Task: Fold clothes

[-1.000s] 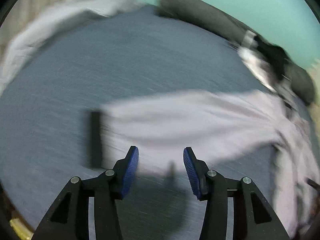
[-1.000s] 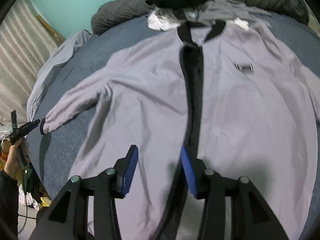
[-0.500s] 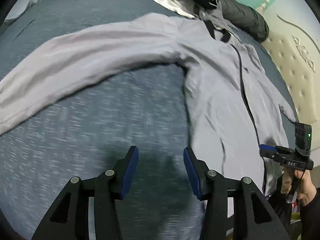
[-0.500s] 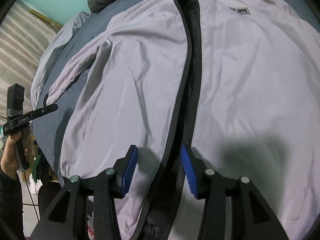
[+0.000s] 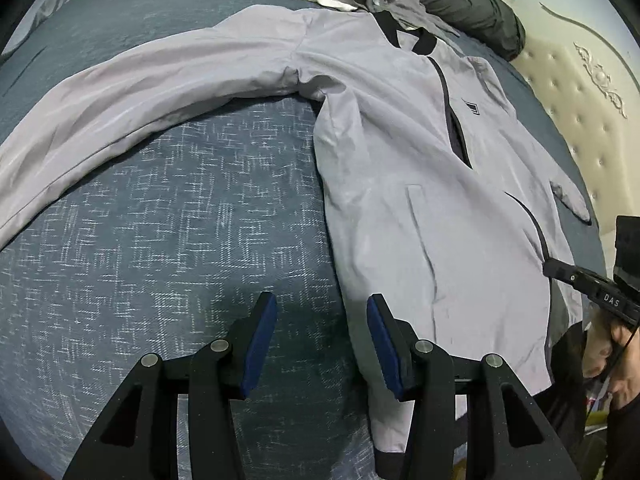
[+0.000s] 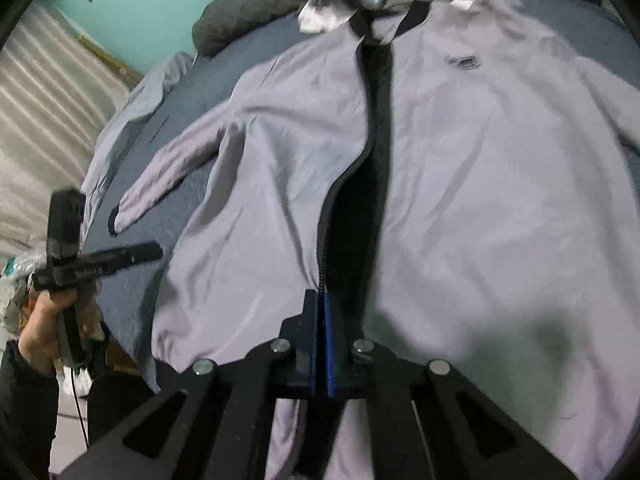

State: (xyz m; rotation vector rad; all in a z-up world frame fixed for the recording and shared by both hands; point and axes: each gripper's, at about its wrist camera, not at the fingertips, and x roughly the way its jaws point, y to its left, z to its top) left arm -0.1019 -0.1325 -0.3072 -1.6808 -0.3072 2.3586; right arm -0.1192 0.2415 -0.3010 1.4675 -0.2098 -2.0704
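Grey jacket (image 5: 420, 184) lies flat, front up, on blue bed (image 5: 160, 220), collar toward the pillows. Right tongs (image 6: 320, 300) clamped shut on the jacket's zip edge near the hem, at the dark front opening. Left tongs (image 5: 322, 320) half open, nothing between pads, over bare bed w/ jacket's side seam just by the right pad. One sleeve (image 5: 140, 92) stretched out across the bed; open bedding below it.
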